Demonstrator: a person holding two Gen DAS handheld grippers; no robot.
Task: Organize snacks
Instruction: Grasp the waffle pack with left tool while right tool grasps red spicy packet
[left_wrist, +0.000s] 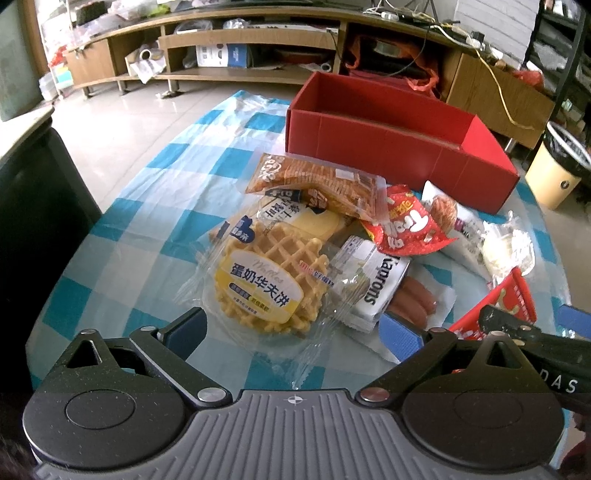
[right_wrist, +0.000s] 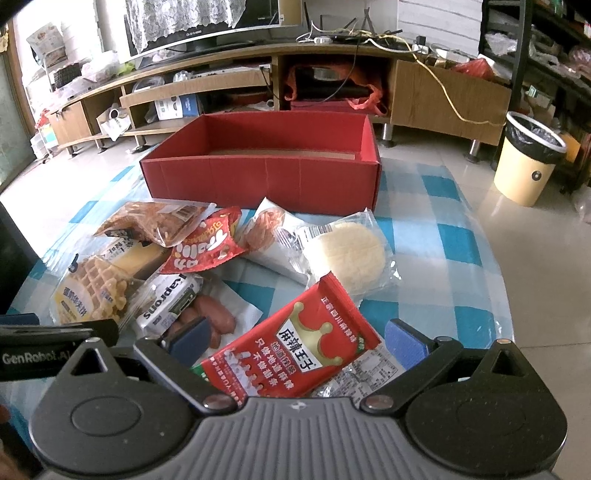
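Note:
A pile of snack packets lies on the checked tablecloth (left_wrist: 147, 221) in front of an empty red box (left_wrist: 399, 144), which also shows in the right wrist view (right_wrist: 266, 177). My left gripper (left_wrist: 291, 332) is open, its jaws either side of a waffle packet (left_wrist: 269, 277). My right gripper (right_wrist: 295, 343) is open around a red spicy-strip packet (right_wrist: 299, 354). Nearby lie a sausage packet (right_wrist: 207, 321), a round rice-cake packet (right_wrist: 347, 254), a red crisp bag (right_wrist: 207, 247) and a brown biscuit packet (left_wrist: 317, 184).
A wooden TV stand (right_wrist: 258, 81) with cluttered shelves runs along the back. A cream bin (right_wrist: 528, 158) with a black liner stands on the tiled floor at right. A dark chair or cabinet (left_wrist: 33, 206) is at the table's left edge.

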